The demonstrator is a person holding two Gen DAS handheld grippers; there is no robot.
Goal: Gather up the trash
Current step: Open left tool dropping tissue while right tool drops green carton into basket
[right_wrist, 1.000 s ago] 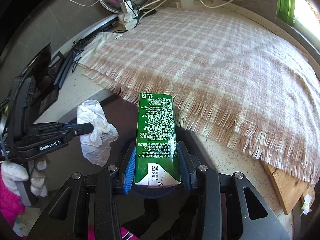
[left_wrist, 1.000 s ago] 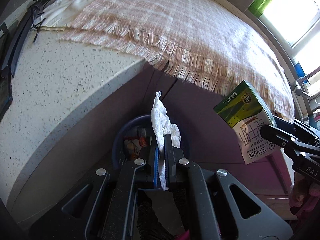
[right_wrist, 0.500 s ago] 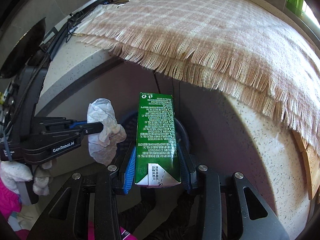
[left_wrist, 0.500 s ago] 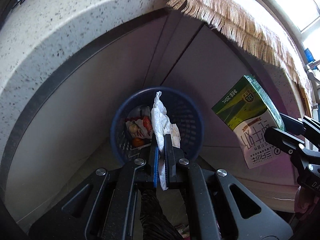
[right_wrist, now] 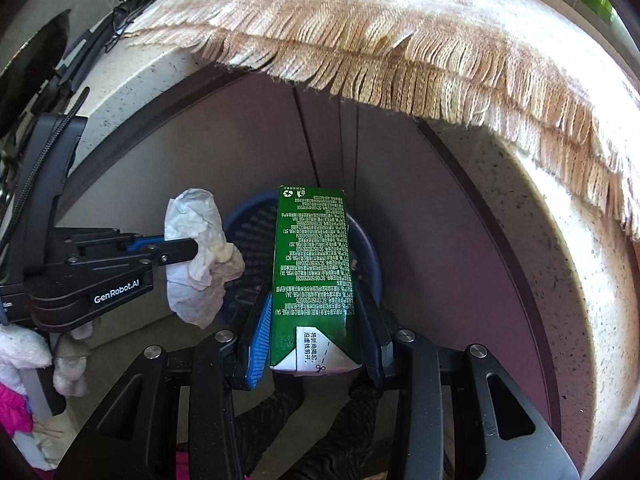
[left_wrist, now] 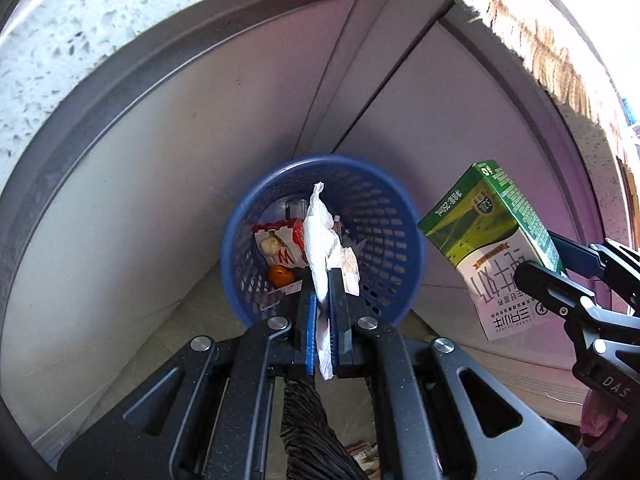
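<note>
While both items are held above the floor, the step in hand appears to be the drop into the blue basket [left_wrist: 396, 216]. The left tongs [left_wrist: 323, 292] are clenched on a crumpled tissue [left_wrist: 320, 232], which stands up past the fingertips with the basket mouth directly ahead of them and below. The right tongs [right_wrist: 312, 320] grasp a green milk carton [right_wrist: 311, 264] by its two sides, its far end reaching over the basket rim [right_wrist: 240, 216].

To do this well, in my judgement, each release should wait until the item is fully inside the rim line: the tissue looks centred, but in the left view the carton [left_wrist: 496, 240] sits to the right of the basket and would need shifting left first.

Both tongs point forward and downward, side by side, under the fringed cloth [right_wrist: 400, 40] overhanging the table edge [right_wrist: 580, 280]. The basket already holds wrappers [left_wrist: 284, 240].
</note>
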